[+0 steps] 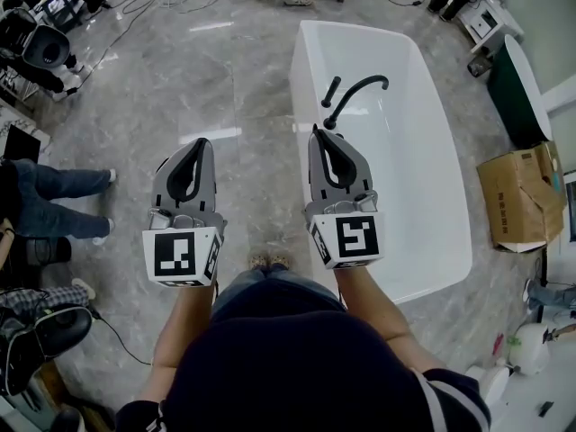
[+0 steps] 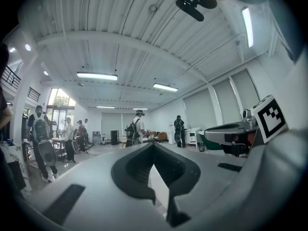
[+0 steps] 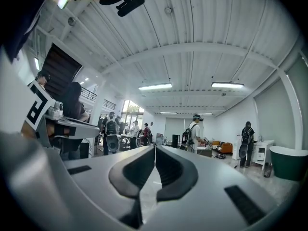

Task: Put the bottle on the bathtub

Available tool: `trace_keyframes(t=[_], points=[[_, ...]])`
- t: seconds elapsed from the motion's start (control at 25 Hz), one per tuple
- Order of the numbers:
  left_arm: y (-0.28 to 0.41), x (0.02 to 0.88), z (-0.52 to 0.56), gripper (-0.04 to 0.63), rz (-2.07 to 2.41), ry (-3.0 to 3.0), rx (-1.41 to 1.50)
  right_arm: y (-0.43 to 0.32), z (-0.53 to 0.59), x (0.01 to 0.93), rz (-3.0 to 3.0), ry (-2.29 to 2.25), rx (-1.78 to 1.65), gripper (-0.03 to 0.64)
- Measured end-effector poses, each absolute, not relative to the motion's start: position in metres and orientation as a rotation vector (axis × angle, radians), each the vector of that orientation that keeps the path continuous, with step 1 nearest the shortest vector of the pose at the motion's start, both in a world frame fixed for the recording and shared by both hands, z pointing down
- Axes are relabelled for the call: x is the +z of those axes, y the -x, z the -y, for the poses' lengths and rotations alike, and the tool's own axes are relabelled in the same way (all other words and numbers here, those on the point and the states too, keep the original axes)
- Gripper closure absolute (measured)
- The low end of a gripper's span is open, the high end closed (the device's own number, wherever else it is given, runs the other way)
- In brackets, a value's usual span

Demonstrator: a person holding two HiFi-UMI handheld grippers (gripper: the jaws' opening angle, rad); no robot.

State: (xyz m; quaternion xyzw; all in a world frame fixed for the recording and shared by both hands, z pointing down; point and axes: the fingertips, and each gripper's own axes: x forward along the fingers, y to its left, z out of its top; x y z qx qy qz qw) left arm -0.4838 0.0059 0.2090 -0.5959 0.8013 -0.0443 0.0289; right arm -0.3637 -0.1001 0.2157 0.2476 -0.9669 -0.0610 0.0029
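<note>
No bottle shows in any view. The white bathtub (image 1: 355, 29) stands on the marble floor ahead and to the right, with a black curved faucet (image 1: 353, 93) on its left rim. My left gripper (image 1: 200, 142) is held out over the floor left of the tub, jaws shut and nothing between them. My right gripper (image 1: 317, 131) hangs at the tub's left rim just below the faucet, also shut and empty. In the left gripper view the left gripper (image 2: 153, 143) points out across the hall. In the right gripper view the right gripper (image 3: 155, 146) does the same.
A torn cardboard box (image 1: 517, 192) and a dark green tub (image 1: 517, 93) stand right of the white tub. Seated people's legs (image 1: 54, 205) and cables lie at the left. Several people with backpacks (image 3: 192, 131) stand far off in the hall.
</note>
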Motion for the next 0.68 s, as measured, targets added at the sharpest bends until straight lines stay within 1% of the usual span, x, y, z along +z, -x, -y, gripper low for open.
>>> trace_keyframes(t=[0.4,0.68], points=[[0.47,0.206,-0.006,0.58,-2.441,1.872,-0.127,0.354,0.092,0.216,3.029,-0.794,-0.172,0.586],[0.459,0.191,0.015,0.58,-2.419,1.893,-0.128,0.345,0.106,0.204,3.031,-0.802,-0.155,0.586]])
